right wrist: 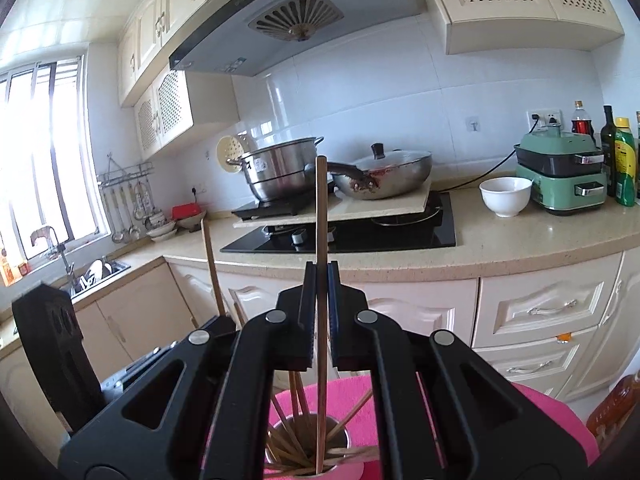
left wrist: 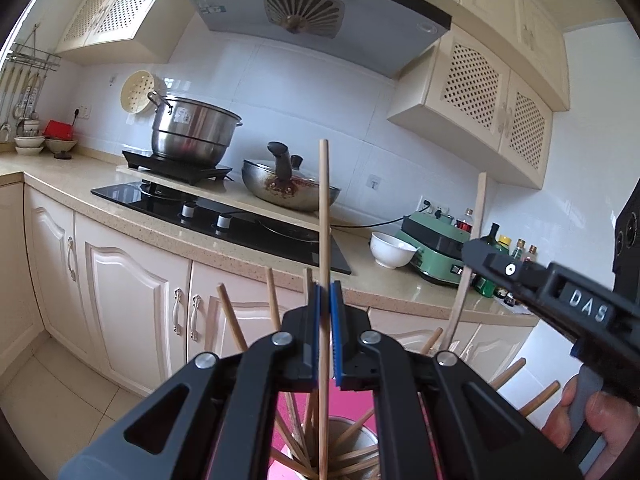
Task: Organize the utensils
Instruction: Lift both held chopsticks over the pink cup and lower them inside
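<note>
The left hand-held gripper (left wrist: 325,308) is closed on one chopstick (left wrist: 324,240), held upright over a cup (left wrist: 356,436) full of more chopsticks. The right hand-held gripper (right wrist: 321,288) is closed on another chopstick (right wrist: 321,216), upright, its low end inside the cup (right wrist: 348,436). The cup stands on a pink cloth (right wrist: 344,396). Behind are a worktop (right wrist: 520,240), a stove (right wrist: 360,236), a steel pot (right wrist: 280,172), a wok (right wrist: 384,180) and a white bowl (right wrist: 505,196)
</note>
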